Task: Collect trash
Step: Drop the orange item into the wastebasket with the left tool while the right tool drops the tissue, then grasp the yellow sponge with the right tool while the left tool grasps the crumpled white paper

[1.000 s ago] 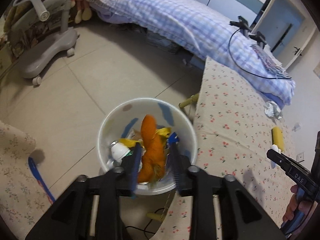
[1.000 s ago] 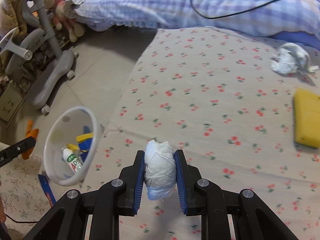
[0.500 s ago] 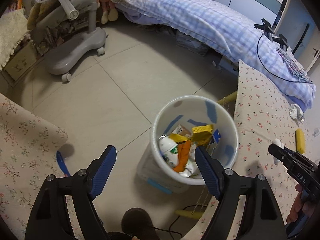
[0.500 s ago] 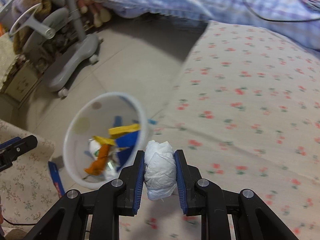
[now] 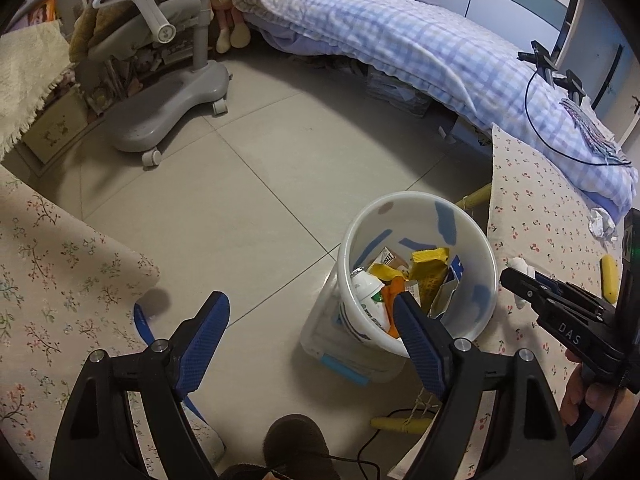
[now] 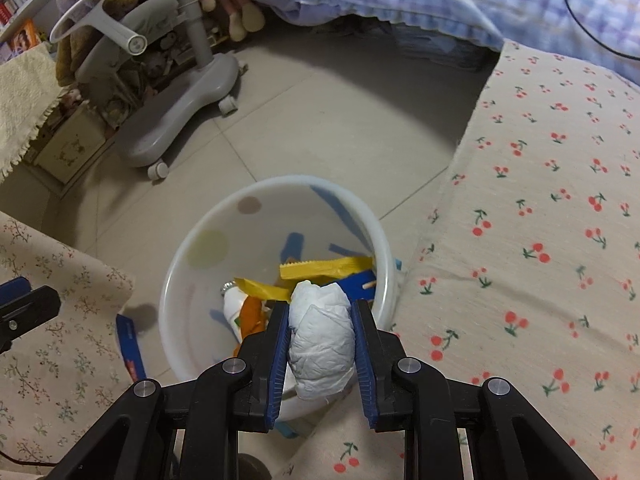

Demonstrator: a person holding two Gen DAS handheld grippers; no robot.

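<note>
right claw (image 6: 320,354) clenches the tissue wad (image 6: 322,344) above the bin (image 6: 176,280); left claw (image 5: 310,344) spread, empty.

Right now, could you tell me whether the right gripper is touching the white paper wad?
Touching: the right wrist view shows the right gripper with both blue pads pressed against the white paper wad.

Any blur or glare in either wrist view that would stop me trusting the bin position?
Left wrist view: sharp, even light, no glare, fisheye bending at the edges, white bin clear. Right wrist view: slightly soft, tissue wad covers part of the near rim.
</note>
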